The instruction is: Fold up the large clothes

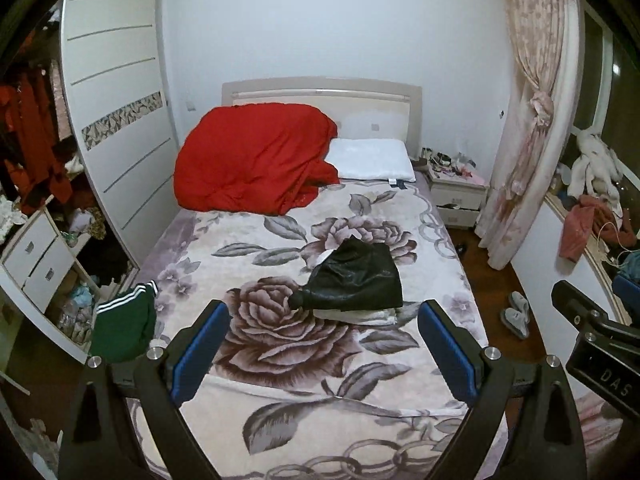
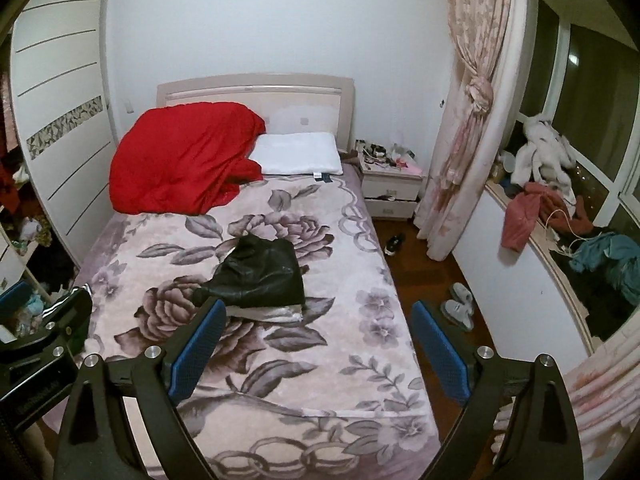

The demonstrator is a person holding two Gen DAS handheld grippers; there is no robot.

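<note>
A black leather-like garment (image 1: 356,280) (image 2: 260,276) lies folded on top of pale folded clothes (image 1: 360,316) in the middle of the floral-blanket bed (image 1: 280,360). A green garment with white stripes (image 1: 124,320) hangs off the bed's left edge. My left gripper (image 1: 323,306) is open and empty, held above the foot of the bed, short of the black garment. My right gripper (image 2: 318,305) is also open and empty, over the bed's right edge. Each gripper shows at the side of the other's view: the right gripper (image 1: 580,320) and the left gripper (image 2: 60,320).
A red duvet (image 1: 252,160) and a white pillow (image 1: 372,158) lie at the headboard. A wardrobe (image 1: 116,100) stands left. On the right are a nightstand (image 1: 456,192), a pink curtain (image 1: 532,120), slippers (image 1: 516,314) on the wood floor, and a windowsill piled with clothes (image 2: 560,208).
</note>
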